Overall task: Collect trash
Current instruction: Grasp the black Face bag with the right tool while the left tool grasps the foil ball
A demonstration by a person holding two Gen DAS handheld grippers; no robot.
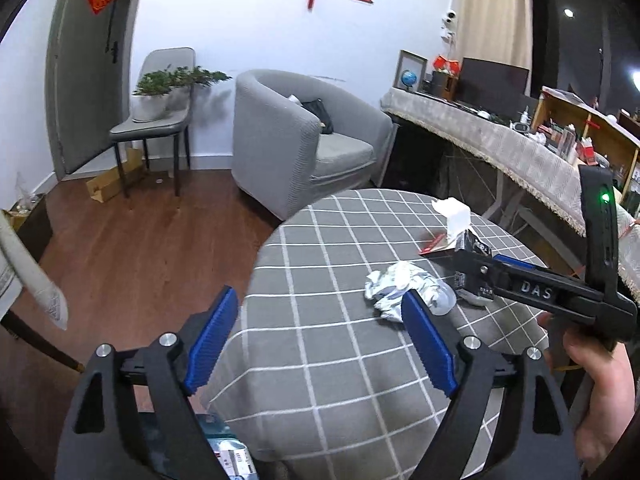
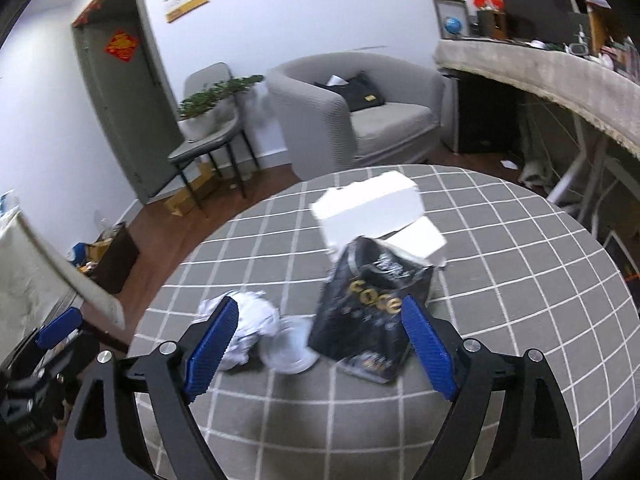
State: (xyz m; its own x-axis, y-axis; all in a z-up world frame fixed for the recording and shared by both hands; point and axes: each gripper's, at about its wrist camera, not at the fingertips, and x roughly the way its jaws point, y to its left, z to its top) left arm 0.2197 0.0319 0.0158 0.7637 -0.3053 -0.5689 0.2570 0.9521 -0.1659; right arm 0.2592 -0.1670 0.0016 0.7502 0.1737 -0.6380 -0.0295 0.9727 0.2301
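A round table under a grey checked cloth [image 1: 320,264] holds the trash. A crumpled silver-white wrapper [image 1: 390,288] lies beside a clear plastic cup [image 1: 442,300] on its side. My left gripper [image 1: 320,340] hovers open over the table's near edge, short of the wrapper, with nothing between its pads. In the right wrist view, a black bag with gold lettering [image 2: 368,312] leans against white tissue paper [image 2: 372,208]. The wrapper [image 2: 256,320] and the cup [image 2: 288,348] lie to its left. My right gripper [image 2: 320,344] stands open just in front of them, touching nothing.
A hand [image 1: 592,364] holds the right gripper [image 1: 484,258] at the table's right. A red card [image 1: 434,242] lies by the tissue. Beyond the table stand a grey armchair [image 1: 304,136], a chair with potted plants [image 1: 160,112] and a long cluttered desk [image 1: 500,136].
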